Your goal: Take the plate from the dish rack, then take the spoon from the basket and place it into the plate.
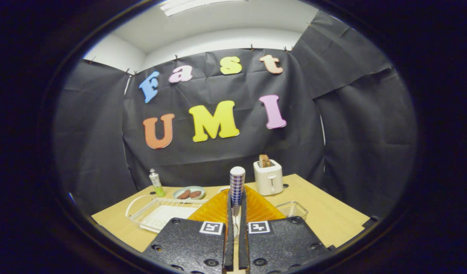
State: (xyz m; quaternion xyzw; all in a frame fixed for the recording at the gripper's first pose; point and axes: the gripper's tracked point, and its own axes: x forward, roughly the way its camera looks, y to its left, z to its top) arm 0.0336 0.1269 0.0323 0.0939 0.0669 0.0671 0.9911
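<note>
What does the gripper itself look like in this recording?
The gripper has two blocky, dark, rough-textured bodies set side by side, each carrying a square black-and-white marker tag on top. Round screw holes dot their surfaces. Two slim fingers run forward, close together.

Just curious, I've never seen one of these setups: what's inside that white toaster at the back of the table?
Brown toast slices stick up from the white toaster; their lower parts are hidden inside. The gripper is shut on a checkered-handled spoon.

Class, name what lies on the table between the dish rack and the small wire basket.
In the gripper view, the orange plate lies between dish rack and basket; the gripper holds the spoon over it.
</note>
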